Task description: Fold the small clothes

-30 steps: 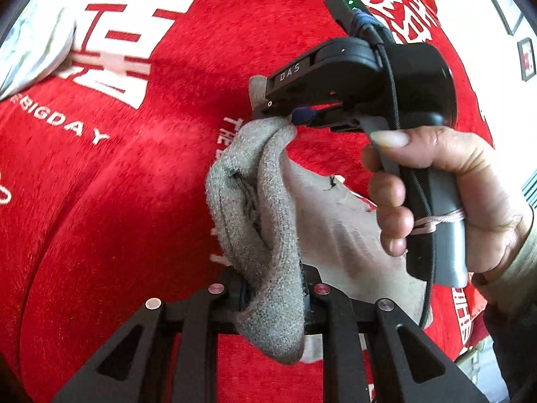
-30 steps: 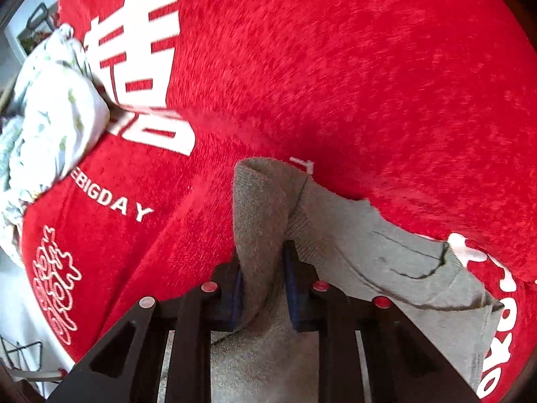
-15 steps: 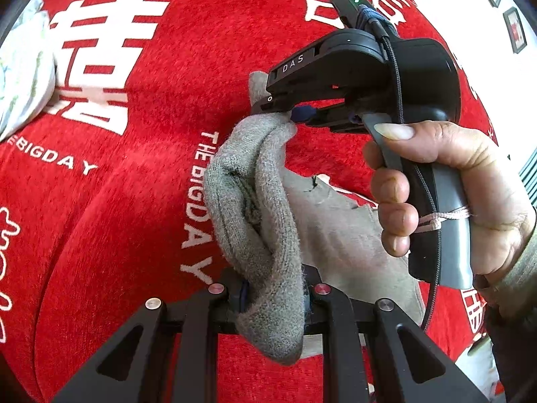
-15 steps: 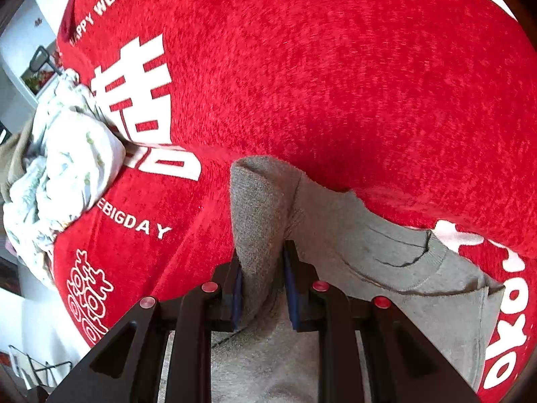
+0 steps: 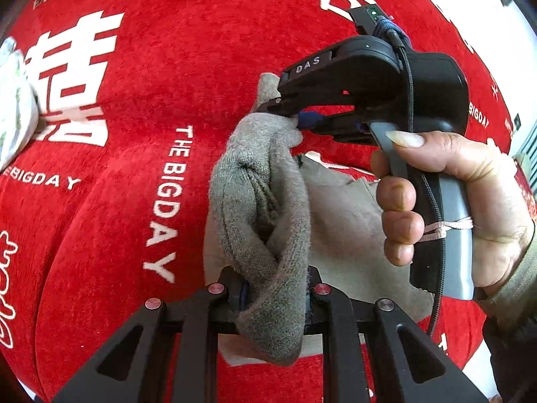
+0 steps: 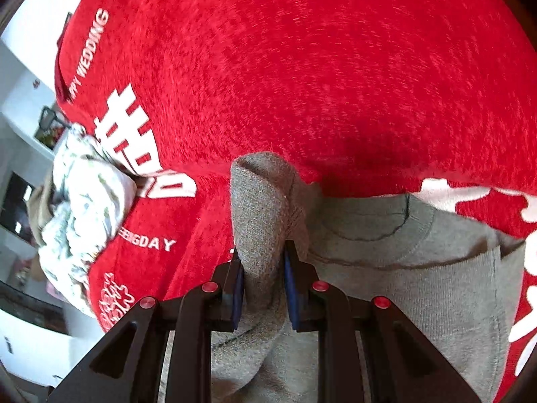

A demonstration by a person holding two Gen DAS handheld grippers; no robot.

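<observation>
A small grey knitted garment (image 5: 342, 221) lies partly on the red cloth (image 5: 167, 67), with one edge lifted and bunched. My left gripper (image 5: 273, 297) is shut on a thick fold of it at the bottom of the left wrist view. Farther along the same edge, my right gripper (image 5: 295, 119), held by a hand (image 5: 470, 184), pinches the knit. In the right wrist view the right gripper (image 6: 263, 282) is shut on an upright fold, and the grey garment (image 6: 419, 285) spreads flat to the right with its round neckline showing.
The red cloth (image 6: 335, 67) bears white lettering and covers the whole work surface. A crumpled pile of white patterned clothes (image 6: 87, 208) sits at its left edge, also seen as the white pile (image 5: 13, 110). Room furniture shows beyond that edge.
Both grippers have carried the held edge of the grey garment sideways over the red cloth and rolled somewhat. More of the neckline and flat body now shows in the right wrist view.
</observation>
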